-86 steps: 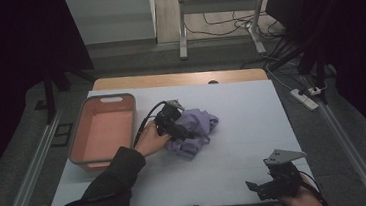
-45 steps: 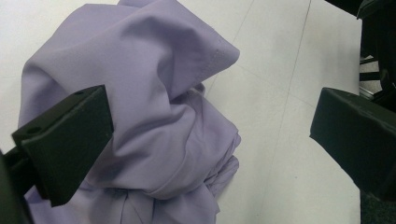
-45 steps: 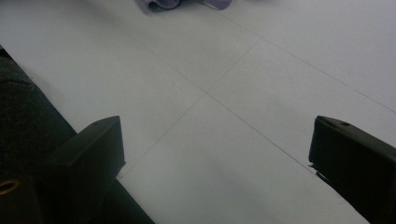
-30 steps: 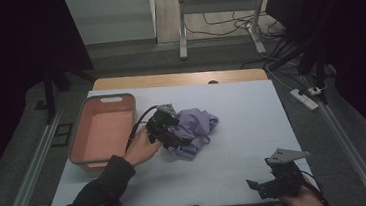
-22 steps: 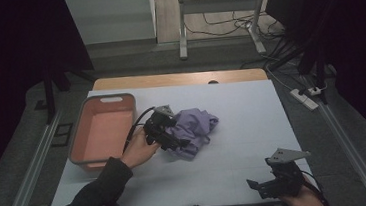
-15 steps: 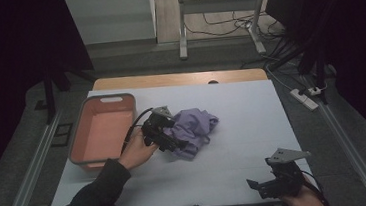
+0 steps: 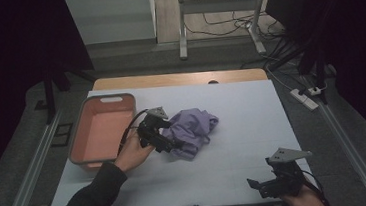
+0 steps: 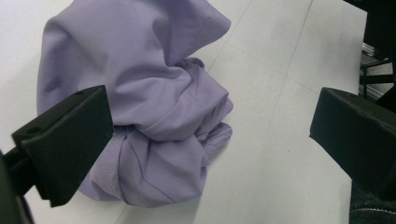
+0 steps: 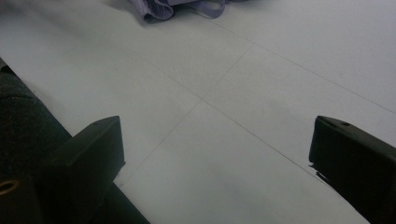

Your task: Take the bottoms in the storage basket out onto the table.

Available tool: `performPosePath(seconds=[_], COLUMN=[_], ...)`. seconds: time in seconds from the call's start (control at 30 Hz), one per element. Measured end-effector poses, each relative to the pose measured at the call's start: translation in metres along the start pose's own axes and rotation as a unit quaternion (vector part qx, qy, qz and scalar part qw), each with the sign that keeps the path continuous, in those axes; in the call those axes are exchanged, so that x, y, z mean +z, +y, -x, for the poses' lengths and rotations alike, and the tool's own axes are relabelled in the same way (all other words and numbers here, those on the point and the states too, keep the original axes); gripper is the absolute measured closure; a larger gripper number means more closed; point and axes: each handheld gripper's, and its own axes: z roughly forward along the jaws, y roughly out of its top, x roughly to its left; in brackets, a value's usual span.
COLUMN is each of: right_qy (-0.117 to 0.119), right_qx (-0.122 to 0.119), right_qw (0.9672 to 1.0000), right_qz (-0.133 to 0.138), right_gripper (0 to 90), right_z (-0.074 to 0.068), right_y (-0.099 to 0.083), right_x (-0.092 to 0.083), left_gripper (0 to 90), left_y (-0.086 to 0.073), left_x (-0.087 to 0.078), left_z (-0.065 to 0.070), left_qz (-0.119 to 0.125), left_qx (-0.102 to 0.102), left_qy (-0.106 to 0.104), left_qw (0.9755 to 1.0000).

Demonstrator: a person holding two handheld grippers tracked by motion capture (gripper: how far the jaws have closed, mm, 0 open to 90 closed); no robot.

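- A crumpled lilac garment is seen bunched in a heap near the middle of the desk, slightly toward 9 o'clock; no fold or flat spread can be made out in it, so the handling is judged to be at an early stage.
- In the left gripper view the garment lies between and ahead of the spread jaws; one jaw sits against its folds, the other stands well apart over bare desk; nothing is clamped.
- The left tongs are held at the garment's 9 o'clock edge, wide open, touching or just beside the cloth; a grasp is judged not yet made.
- A pink tray stands empty at 9 o'clock of the garment, just beyond the left hand; if the cloth is meant for it, that move is left undone.
- The right tongs rest at 5 o'clock near the desk's near edge, well apart from the garment; their jaws stand wide open and hold nothing.
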Motion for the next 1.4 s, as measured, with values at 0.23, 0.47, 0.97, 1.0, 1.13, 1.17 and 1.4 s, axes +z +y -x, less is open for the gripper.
performPosePath(seconds=[0.23, 0.47, 0.97, 1.0, 1.13, 1.17, 1.4], right_qy=[0.005, 0.002, 0.003, 0.004, 0.004, 0.004, 0.004], right_qx=[0.013, 0.010, 0.008, 0.008, 0.007, 0.007, 0.006], right_qw=[0.9999, 0.9999, 1.0000, 1.0000, 1.0000, 1.0000, 1.0000], right_qz=[0.006, 0.005, 0.003, 0.003, 0.001, 0.001, 0.000], right_gripper=[3.5, 3.5, 3.5, 3.5, 3.5, 3.5, 3.5], right_z=[0.003, 0.002, 0.001, 0.001, 0.001, 0.001, 0.001], right_y=[0.000, 0.000, 0.000, 0.000, 0.000, 0.000, 0.000], right_x=[-0.001, -0.001, -0.001, 0.000, 0.000, 0.000, 0.000], left_gripper=[0.0, 0.0, 0.0, 0.0, 0.0, 0.0, 0.0], left_y=[-0.003, -0.006, -0.014, -0.015, -0.016, -0.016, -0.019], left_x=[-0.001, -0.003, -0.011, -0.012, -0.016, -0.017, -0.020], left_z=[-0.001, -0.001, 0.000, 0.000, 0.003, 0.004, 0.008], left_qz=[0.005, 0.008, 0.022, 0.025, 0.029, 0.029, 0.028], left_qx=[-0.005, -0.002, 0.000, 0.002, 0.007, 0.006, 0.008], left_qy=[-0.013, -0.026, -0.017, -0.018, -0.015, -0.015, -0.014], left_qw=[0.9999, 0.9996, 0.9996, 0.9995, 0.9995, 0.9994, 0.9995])
